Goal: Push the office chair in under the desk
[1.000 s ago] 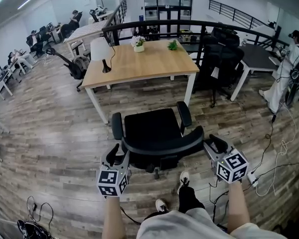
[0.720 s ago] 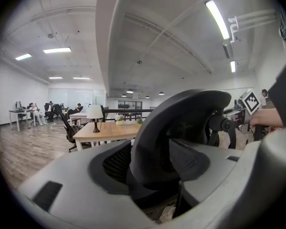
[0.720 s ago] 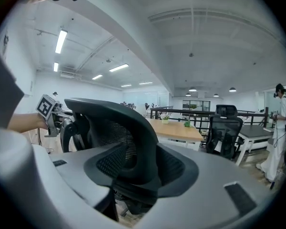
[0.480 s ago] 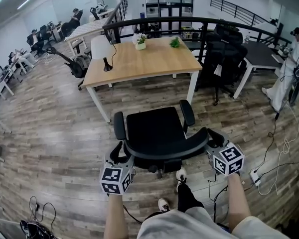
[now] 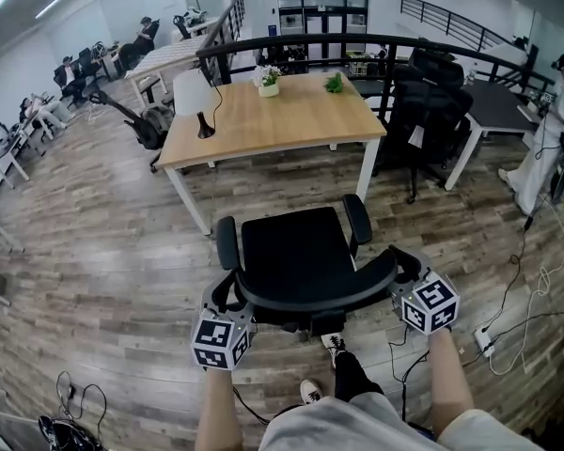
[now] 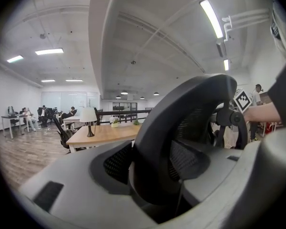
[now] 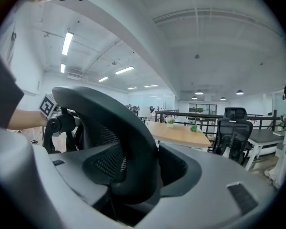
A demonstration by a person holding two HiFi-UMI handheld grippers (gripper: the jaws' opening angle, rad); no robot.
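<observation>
Head view: shows the black office chair with padded seat and curved mesh backrest standing near the pale wooden desk on white metal legs, seat turned toward it, not yet under the top. Places the left gripper and the right gripper at opposite ends of the backrest, likely so that a push runs straight and does not swivel the seat.

Left gripper view: looks along smooth grey plastic jaws, spread wide after just opening, straddling the backrest's hard, glossy rim without clamping it. Reveals open-weave mesh inside that rim.

Right gripper view: mirrors that. Finds the jaws released, opening only a moment ago, with the same curved rim between them, ungripped.
</observation>
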